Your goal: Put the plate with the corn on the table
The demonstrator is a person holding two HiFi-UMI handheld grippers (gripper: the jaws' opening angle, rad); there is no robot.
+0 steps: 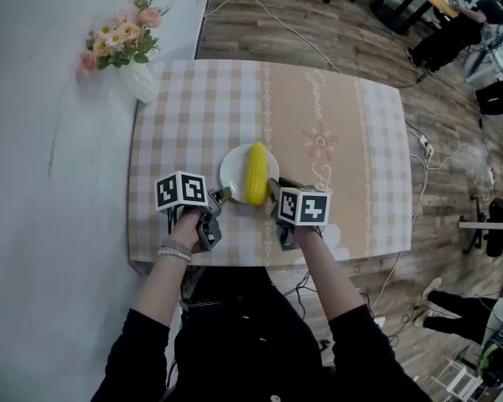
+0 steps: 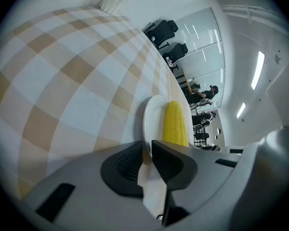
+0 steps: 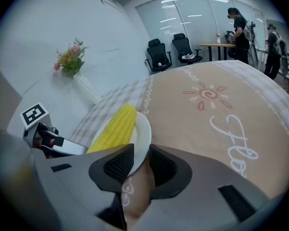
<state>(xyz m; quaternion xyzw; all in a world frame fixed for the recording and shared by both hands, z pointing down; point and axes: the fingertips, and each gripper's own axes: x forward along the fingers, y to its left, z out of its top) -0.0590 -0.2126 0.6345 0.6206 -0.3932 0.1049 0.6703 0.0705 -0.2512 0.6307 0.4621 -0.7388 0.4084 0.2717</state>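
Plate w/ corn at frame centre, near lower edge of worktop. Gripped at opposite rims, prob. to keep level so corn won't roll. Left gripper jaws narrow, pinching left rim. Right gripper jaws same, on right rim. Resting or just above worktop: can't tell.

1. The corn lies on the plate.
2. The plate is over the worktop's near side, between the left tongs and right tongs.
3. A vase stands at the far left corner.
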